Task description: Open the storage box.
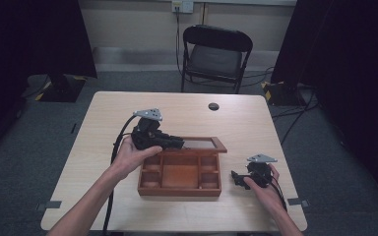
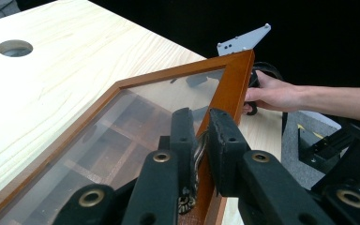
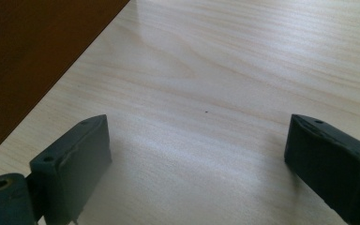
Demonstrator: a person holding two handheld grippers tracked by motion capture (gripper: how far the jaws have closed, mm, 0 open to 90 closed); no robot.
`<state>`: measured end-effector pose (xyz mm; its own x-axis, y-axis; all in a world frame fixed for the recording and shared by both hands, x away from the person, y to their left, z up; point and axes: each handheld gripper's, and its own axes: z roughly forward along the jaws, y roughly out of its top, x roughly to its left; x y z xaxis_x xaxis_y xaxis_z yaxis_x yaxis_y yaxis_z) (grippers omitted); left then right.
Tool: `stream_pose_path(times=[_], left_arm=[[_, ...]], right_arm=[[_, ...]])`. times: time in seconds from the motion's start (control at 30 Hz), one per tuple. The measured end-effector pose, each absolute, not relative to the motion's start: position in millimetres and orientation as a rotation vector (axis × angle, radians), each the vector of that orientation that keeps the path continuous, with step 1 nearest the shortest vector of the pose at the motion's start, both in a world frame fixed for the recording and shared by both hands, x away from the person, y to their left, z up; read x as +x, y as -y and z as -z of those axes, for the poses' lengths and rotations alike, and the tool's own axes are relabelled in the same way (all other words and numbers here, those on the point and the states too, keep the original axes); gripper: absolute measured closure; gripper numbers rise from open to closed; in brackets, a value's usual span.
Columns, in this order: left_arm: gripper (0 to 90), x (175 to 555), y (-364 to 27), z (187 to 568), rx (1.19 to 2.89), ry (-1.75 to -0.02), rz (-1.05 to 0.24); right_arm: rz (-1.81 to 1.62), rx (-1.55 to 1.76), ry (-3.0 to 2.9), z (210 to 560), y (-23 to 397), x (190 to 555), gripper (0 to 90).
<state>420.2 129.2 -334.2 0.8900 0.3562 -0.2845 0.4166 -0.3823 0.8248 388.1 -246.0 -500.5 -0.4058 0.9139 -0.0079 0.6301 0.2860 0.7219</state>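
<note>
Left tongs (image 2: 200, 136) clench the raised lid (image 2: 122, 122), long axis crosswise; right tongs (image 3: 197, 154) released.

text: none legible | labels: none | numbers: none

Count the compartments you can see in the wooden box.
5 visible in the wooden box: two small at left, a large middle, two small at right; the raised lid may hide more behind.

Black folding chair (image 1: 216, 54), grey carpet (image 1: 54, 128), dark curtains (image 1: 29, 34)
</note>
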Motion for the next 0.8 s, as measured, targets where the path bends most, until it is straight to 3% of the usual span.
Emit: stream_pose_path(times=[0.8], left_arm=[[81.0, 425.1, -128.6, 328.3, 2.013, -0.554, 0.059]], right_arm=[[-0.907, 1.383, -2.141, 500.5, 246.0, 388.4, 6.6]])
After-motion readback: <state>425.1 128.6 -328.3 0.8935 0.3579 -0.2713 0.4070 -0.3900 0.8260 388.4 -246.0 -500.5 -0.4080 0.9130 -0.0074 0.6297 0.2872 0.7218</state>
